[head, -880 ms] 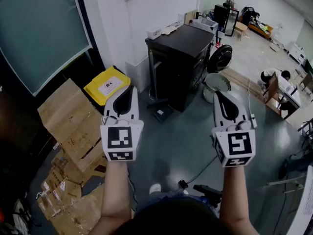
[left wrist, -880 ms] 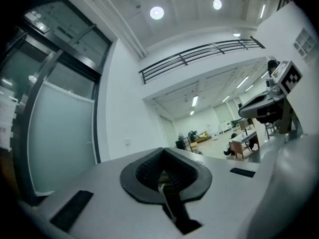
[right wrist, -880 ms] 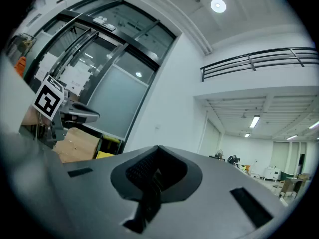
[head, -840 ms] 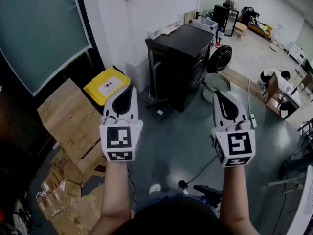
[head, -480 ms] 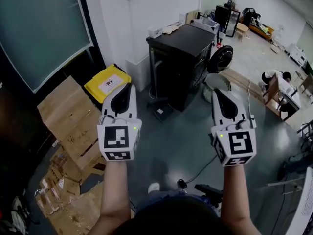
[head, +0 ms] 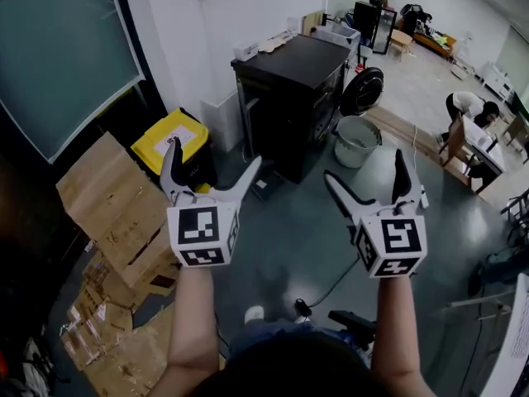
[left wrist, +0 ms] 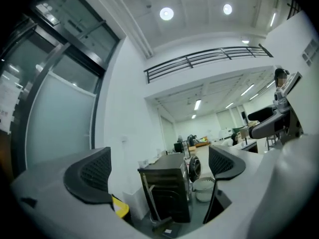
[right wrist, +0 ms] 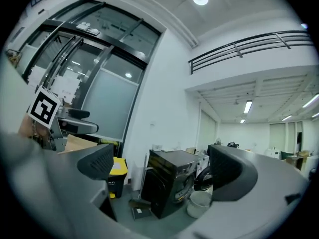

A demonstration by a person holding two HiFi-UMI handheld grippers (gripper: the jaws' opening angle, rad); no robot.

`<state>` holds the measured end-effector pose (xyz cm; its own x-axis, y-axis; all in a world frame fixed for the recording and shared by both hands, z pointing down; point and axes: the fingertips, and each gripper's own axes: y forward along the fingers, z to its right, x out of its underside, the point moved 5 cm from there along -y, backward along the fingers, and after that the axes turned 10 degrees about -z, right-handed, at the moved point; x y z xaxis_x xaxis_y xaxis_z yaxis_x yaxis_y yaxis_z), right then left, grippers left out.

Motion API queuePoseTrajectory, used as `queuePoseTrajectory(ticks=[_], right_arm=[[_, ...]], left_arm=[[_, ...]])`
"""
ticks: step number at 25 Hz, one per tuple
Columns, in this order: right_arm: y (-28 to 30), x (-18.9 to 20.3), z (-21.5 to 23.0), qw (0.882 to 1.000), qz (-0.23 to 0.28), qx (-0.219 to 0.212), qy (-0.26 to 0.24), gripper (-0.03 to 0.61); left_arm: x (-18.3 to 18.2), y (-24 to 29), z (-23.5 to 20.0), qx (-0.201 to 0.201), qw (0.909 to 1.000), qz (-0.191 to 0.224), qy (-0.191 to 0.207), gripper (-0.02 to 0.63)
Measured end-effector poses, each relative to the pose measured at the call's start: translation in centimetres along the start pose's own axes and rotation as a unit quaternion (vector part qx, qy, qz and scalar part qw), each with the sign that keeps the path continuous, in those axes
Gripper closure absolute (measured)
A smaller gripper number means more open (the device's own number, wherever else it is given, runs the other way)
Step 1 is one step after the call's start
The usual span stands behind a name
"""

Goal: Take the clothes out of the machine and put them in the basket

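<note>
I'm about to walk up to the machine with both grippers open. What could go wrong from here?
1. A cable lies on the floor between you and the washing machine, so you could trip on it.
2. The machine's round door stands open beside the basket. The right gripper may knock it when reaching in.

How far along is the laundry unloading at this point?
Done: only the round door of the black washing machine stands open; no clothes show in the white basket beside it. In hand: nothing. The left tool and right tool are both open and empty, held in the air short of the machine. Left: reaching in, pulling the clothes out and dropping them in the basket.
</note>
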<state>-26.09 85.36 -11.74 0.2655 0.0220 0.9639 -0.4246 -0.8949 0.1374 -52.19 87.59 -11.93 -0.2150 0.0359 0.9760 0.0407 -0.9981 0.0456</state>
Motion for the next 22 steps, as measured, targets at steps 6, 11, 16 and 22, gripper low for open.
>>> queuePoseTrajectory(ticks=[6,11,16,22], right_arm=[[-1.5,2.2,5.2,1.000,-0.026,0.003,-0.003,0.005],[-3.2,3.5,9.5,1.000,-0.028,0.009,-0.003,0.008],[-3.7,5.1,12.5,0.999,-0.027,0.021,0.017,0.008],[-1.3,7.4,14.8,0.998,-0.055,0.033,0.014,0.010]], left_arm=[[0.1,2.7,5.6,0.013,0.9989,-0.044,0.011,0.043],[0.7,4.0,9.4,0.014,0.9970,-0.072,0.025,0.044],[-0.1,5.2,11.9,0.026,0.9981,-0.056,0.007,0.044],[0.4,10.0,13.2,0.048,0.9972,-0.052,-0.021,0.046]])
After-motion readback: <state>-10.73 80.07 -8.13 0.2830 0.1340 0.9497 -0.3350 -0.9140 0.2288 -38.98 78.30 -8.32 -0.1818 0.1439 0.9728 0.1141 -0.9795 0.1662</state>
